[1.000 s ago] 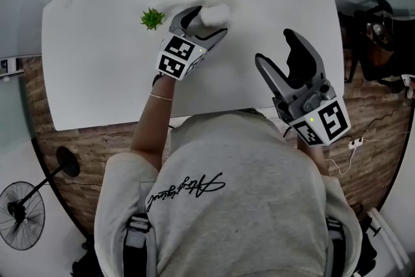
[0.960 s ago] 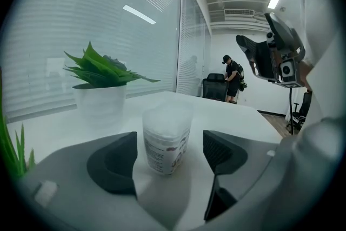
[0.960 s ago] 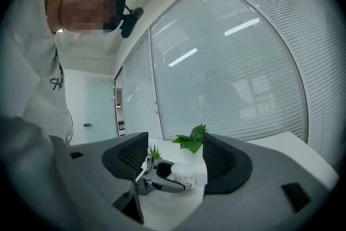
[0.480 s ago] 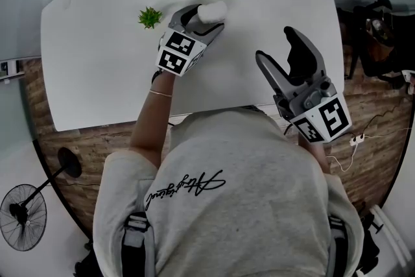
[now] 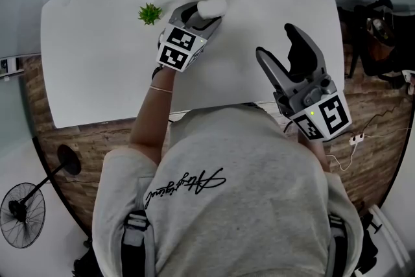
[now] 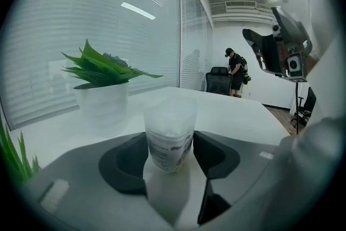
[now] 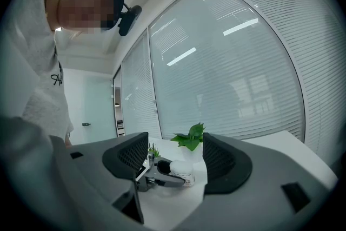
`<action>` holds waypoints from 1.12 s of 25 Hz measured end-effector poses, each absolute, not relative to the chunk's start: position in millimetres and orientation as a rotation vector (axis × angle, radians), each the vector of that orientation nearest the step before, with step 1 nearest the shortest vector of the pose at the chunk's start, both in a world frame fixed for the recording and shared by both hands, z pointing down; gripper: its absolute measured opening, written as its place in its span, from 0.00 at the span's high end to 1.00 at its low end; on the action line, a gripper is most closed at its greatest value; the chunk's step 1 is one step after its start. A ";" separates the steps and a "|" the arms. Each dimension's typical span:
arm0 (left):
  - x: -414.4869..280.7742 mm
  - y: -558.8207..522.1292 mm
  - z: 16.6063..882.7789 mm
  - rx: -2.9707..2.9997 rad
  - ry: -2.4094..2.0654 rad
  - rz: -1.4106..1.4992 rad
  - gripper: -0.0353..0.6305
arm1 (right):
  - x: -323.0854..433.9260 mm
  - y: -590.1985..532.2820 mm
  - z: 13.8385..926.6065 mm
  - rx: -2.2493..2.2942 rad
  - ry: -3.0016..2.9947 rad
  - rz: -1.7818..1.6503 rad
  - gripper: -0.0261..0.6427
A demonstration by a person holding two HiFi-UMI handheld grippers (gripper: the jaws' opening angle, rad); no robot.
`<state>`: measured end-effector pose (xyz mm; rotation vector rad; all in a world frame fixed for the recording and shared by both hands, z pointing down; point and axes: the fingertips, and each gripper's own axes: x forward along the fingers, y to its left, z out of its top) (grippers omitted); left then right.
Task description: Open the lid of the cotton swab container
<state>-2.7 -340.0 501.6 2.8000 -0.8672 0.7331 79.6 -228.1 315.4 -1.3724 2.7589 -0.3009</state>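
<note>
With its jaws having just been closing, my left gripper (image 5: 207, 13) now has the cotton swab container (image 6: 170, 135) between its pads. Both pads sit against the container's sides, so it's gripped. The gripper is angled down toward the table (image 5: 104, 61).

Container: upright, base on the table, near the far edge. Its lid (image 6: 171, 111) is on and shut. There's a printed label on the lower body, too blurred to read.

Just beside it, on the far left, is a big plant (image 6: 100, 70) in a white pot (image 6: 102, 108). A small plant (image 5: 150, 13) sits near the gripper's left side, not touching it.

My right gripper (image 5: 277, 42) is held level over the near right part of the table, well apart from the container. Its jaws are wide apart with nothing in them. Through the gap, its view shows the left gripper and container further off.

A person is standing by a chair at the back of the room.
</note>
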 end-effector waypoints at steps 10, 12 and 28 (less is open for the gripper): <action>-3.7 -339.9 500.8 2.803 -0.876 0.734 0.57 | 80.3 -226.5 312.0 -1.366 2.754 -0.284 0.52; -3.4 -338.3 500.2 2.807 -0.866 0.738 0.57 | 81.0 -225.7 309.7 -1.364 2.754 -0.277 0.52; -5.0 -313.5 481.0 2.839 -0.797 0.730 0.58 | 76.7 -226.9 301.8 -1.314 2.778 -0.241 0.52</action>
